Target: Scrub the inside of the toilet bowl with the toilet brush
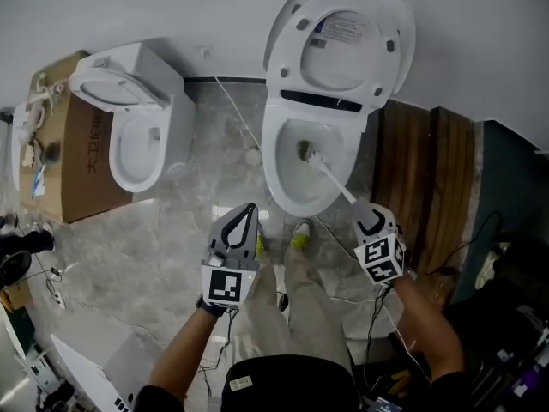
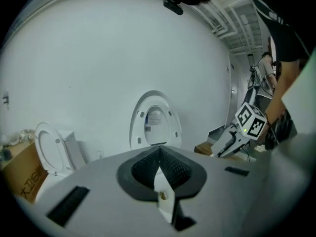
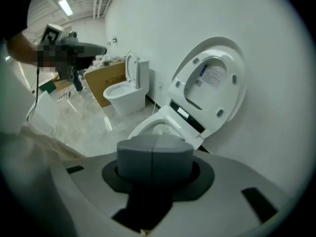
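Right tongs [image 1: 367, 215] clamped on brush [image 1: 330, 177] handle; brush head sits deep in bowl [image 1: 279, 183]. Left tongs [image 1: 247, 213] pressed together, empty, near bowl's left rim.

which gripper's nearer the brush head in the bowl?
Right. The right gripper holds the toilet brush by its handle, just beside the bowl; the left gripper is farther off to the left, empty.

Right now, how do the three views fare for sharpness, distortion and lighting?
Head view: sharp and evenly lit, brush in the bowl clear. Left gripper view: heavy fisheye, black corners, near jaws soft. Right gripper view: same fisheye, dark rim, bright ceiling lamp upper left.
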Demonstrator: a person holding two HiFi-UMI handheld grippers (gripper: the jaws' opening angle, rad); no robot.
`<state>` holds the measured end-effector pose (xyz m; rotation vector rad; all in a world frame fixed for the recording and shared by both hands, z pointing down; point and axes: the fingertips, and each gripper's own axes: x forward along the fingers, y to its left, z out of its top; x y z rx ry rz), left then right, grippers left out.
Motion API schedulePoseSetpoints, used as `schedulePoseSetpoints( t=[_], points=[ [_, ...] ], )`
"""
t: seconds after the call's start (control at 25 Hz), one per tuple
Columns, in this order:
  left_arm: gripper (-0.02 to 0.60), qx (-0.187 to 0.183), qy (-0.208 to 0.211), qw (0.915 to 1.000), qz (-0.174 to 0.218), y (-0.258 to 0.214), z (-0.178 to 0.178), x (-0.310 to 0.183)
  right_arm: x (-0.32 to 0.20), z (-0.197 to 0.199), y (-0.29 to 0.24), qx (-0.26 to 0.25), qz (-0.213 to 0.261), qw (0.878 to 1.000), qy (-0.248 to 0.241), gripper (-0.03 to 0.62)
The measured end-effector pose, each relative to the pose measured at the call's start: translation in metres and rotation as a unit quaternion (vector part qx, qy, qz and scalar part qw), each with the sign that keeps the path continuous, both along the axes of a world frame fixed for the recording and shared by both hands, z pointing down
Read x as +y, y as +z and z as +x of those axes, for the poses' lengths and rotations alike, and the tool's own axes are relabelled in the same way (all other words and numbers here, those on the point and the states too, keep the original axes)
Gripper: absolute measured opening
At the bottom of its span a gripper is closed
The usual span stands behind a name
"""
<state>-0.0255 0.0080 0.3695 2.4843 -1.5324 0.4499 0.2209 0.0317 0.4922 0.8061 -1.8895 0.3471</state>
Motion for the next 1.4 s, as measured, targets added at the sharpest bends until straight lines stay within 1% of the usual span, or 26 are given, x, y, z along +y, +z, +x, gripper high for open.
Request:
schedulePoseSetpoints(
  t=[0.04,0.08,0.12,0.2,0.28,0.36,0.48,0.56,0.68,0.76,0.92,1.0,1.12,1.2,1.4],
  points=[
    [0.011,0.001,0.008,1.0,0.001,0.013,0.003,-0.002,0.0,-0.006,0.02,0.01,-0.01,1.0,-0.014,0.149],
    [0.011,0.002,0.014,0.9999,-0.009,0.03,0.004,-0.003,-0.002,-0.01,0.039,0.017,-0.02,0.999,-0.022,0.149],
    [0.011,0.003,0.016,0.9995,-0.028,0.048,0.002,-0.004,-0.007,-0.013,0.055,0.023,-0.025,0.999,-0.026,0.149],
    [0.011,0.001,0.019,0.9976,-0.066,0.084,-0.004,-0.005,-0.025,-0.022,0.081,0.031,-0.021,0.999,-0.035,0.148],
    [0.011,-0.002,0.019,0.996,-0.088,0.114,-0.012,-0.003,-0.04,-0.033,0.104,0.035,-0.016,0.998,-0.047,0.147],
    [0.011,0.002,0.016,0.9951,-0.098,0.136,-0.015,0.0,-0.049,-0.042,0.126,0.036,-0.018,0.998,-0.056,0.147],
    [0.011,0.014,0.012,0.9942,-0.106,0.157,-0.016,0.0,-0.062,-0.05,0.154,0.039,-0.022,0.997,-0.062,0.149],
    [0.011,0.018,0.013,0.9935,-0.112,0.165,-0.015,-0.002,-0.072,-0.056,0.167,0.042,-0.021,0.997,-0.063,0.149],
    [0.011,0.016,0.028,0.9931,-0.113,0.17,-0.013,0.001,-0.087,-0.067,0.18,0.049,-0.012,0.996,-0.07,0.149],
    [0.011,0.013,0.036,0.9925,-0.116,0.173,-0.014,0.011,-0.094,-0.074,0.187,0.063,-0.007,0.994,-0.083,0.149],
    [0.011,-0.001,0.036,0.9902,-0.135,0.179,-0.021,0.019,-0.109,-0.088,0.205,0.093,-0.013,0.991,-0.099,0.149],
    [0.011,-0.009,0.041,0.9912,-0.126,0.173,-0.017,0.013,-0.118,-0.091,0.21,0.104,-0.012,0.989,-0.107,0.149],
    [0.011,-0.029,0.078,0.9926,-0.089,0.157,-0.006,0.008,-0.125,-0.09,0.216,0.109,-0.008,0.987,-0.114,0.149],
    [0.011,-0.033,0.085,0.9917,-0.09,0.159,-0.005,0.011,-0.127,-0.089,0.222,0.109,-0.013,0.988,-0.105,0.149],
    [0.011,-0.034,0.068,0.9924,-0.097,0.169,-0.009,0.008,-0.134,-0.087,0.232,0.11,-0.02,0.99,-0.088,0.149]
  ],
)
